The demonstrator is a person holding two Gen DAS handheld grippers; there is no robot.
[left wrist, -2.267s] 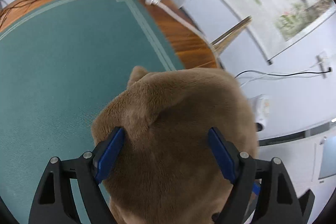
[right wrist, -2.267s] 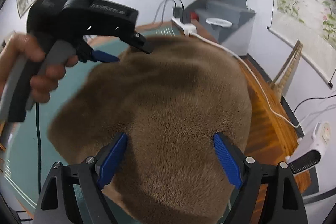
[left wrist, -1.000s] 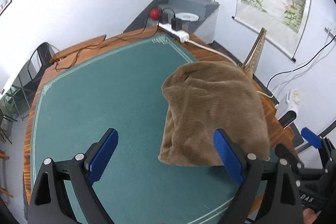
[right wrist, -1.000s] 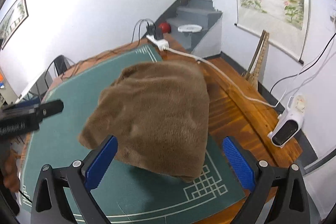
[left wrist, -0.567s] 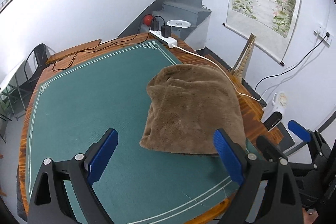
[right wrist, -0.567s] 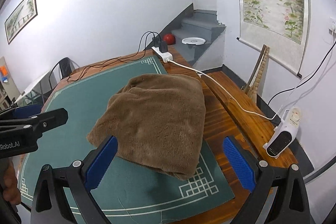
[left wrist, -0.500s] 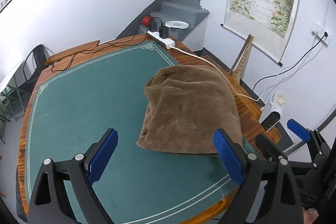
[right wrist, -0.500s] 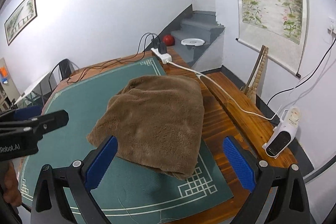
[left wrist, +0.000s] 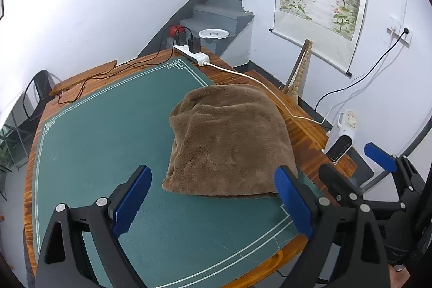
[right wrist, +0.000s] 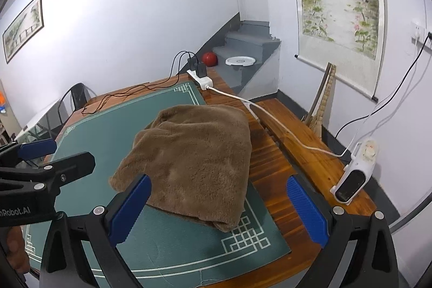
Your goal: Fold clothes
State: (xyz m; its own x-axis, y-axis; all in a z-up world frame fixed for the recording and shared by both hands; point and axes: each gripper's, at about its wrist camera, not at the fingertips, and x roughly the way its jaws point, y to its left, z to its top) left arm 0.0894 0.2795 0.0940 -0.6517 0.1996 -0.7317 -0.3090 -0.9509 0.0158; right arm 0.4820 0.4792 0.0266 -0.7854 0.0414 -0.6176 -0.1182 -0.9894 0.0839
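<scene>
A brown fluffy garment [left wrist: 229,142] lies folded in a thick bundle on the right part of the green mat [left wrist: 94,139], its right edge hanging over the bare wood. My left gripper [left wrist: 213,203] hovers open above the table's near side, short of the garment, with nothing between its blue pads. The right gripper [right wrist: 218,209] is open too, held above the garment's [right wrist: 194,161] near corner and holding nothing. Each gripper shows in the other's view: the right gripper [left wrist: 359,172] beyond the table's right edge, the left gripper [right wrist: 54,157] over the mat's left side.
A white power strip [left wrist: 191,54] with black plugs sits at the far corner, and its white cable [right wrist: 270,115] runs along the wooden table's right side. A small white heater [right wrist: 353,174] stands on the floor at the right. A black chair [left wrist: 40,88] is at the far left.
Both grippers have lifted off the garment and drawn back and up from the table. The garment stays folded on the mat where it lay.
</scene>
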